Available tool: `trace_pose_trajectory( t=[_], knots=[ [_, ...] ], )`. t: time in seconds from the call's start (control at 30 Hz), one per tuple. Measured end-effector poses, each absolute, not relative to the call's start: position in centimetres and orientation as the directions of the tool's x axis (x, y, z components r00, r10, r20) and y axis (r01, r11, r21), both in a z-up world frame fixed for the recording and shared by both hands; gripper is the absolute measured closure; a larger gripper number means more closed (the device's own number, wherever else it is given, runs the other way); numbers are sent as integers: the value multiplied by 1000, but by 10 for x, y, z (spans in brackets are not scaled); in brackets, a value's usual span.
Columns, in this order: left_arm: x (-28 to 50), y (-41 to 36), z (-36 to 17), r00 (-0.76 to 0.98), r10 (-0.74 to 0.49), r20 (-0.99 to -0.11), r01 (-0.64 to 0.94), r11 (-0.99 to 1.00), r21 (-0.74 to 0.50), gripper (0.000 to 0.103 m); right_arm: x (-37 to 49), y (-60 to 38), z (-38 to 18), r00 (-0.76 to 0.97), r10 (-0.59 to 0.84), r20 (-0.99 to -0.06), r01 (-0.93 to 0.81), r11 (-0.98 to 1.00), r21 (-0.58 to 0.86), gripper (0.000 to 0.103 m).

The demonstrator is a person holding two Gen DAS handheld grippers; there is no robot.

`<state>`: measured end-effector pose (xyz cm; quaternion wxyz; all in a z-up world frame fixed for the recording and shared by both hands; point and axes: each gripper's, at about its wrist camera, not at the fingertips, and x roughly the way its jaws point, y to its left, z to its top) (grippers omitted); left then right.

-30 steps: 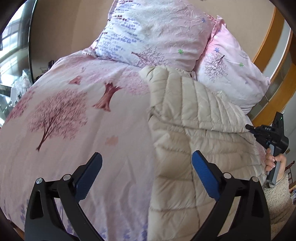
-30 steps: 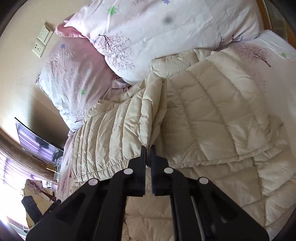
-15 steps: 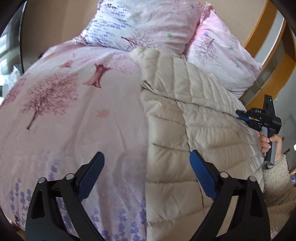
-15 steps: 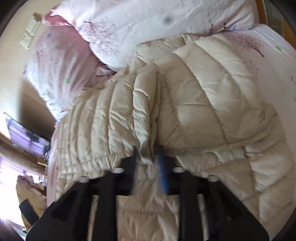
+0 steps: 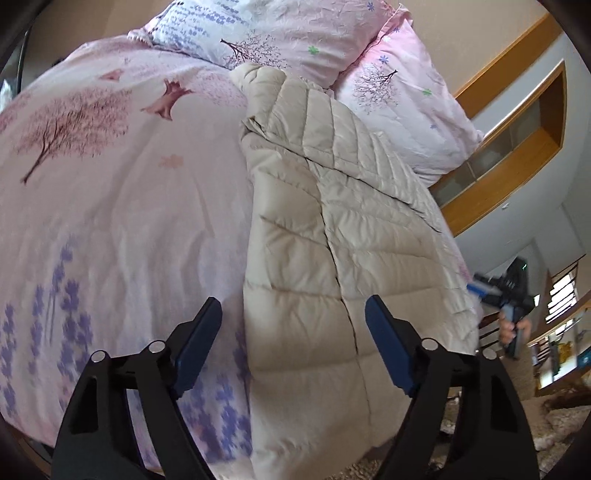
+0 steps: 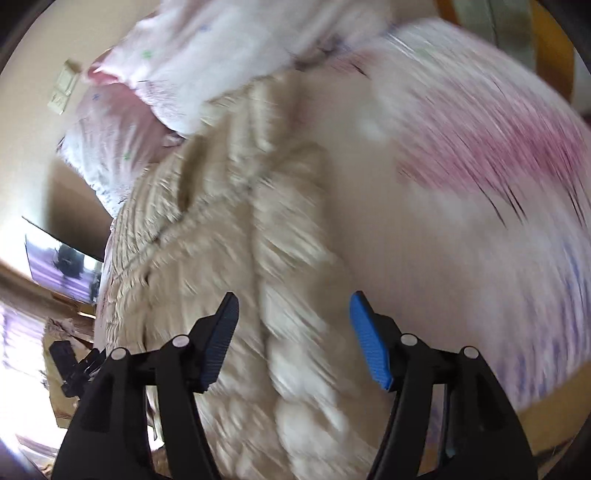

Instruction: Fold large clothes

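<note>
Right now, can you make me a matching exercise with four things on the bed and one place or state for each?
Things:
1. puffer jacket
2. pillows
3. left hand-held gripper
4. duvet cover

Place or state:
A. open, holds nothing
B. at the head of the bed
C. pink, tree print
D. beige, folded lengthwise on the bed

Pairs: 1-D, 2-B, 3-A, 4-C
</note>
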<state>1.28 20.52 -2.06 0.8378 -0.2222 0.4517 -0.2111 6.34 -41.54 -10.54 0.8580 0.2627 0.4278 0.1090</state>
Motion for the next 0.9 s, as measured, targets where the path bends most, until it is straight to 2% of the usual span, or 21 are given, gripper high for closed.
trace_pose_trajectory(
  t=[0.13,0.33,0.47,0.67,0.8,0.83,0.87,0.9],
  knots=[
    [-1,201,-21,481,-583,-655,170,795,-583,26,39,-433,-134,560,461,-688,61,805,590,42],
    [-23,194,-25,444,-647,-620,205,747,-632,26,16,-430,-150,503,605,-617,-16,720,694,46],
    [-39,193,-28,426,-683,-593,204,711,-672,26,3,-419,-151,466,634,-617,-59,718,693,46],
    [-56,189,-29,406,-698,-589,201,698,-688,26,-5,-403,-150,410,623,-666,-80,752,654,45],
    [-60,189,-36,395,-722,-568,182,667,-722,32,-5,-390,-157,379,640,-668,-99,746,659,45],
    [-62,189,-37,396,-724,-565,179,665,-725,34,-5,-388,-159,377,644,-666,-101,743,661,52],
    [-62,190,-37,397,-723,-565,175,664,-727,36,-4,-385,-161,372,648,-664,-105,741,664,64],
    [-63,190,-38,398,-722,-566,169,665,-728,41,-7,-385,-163,369,651,-664,-105,739,666,69]
  ],
)
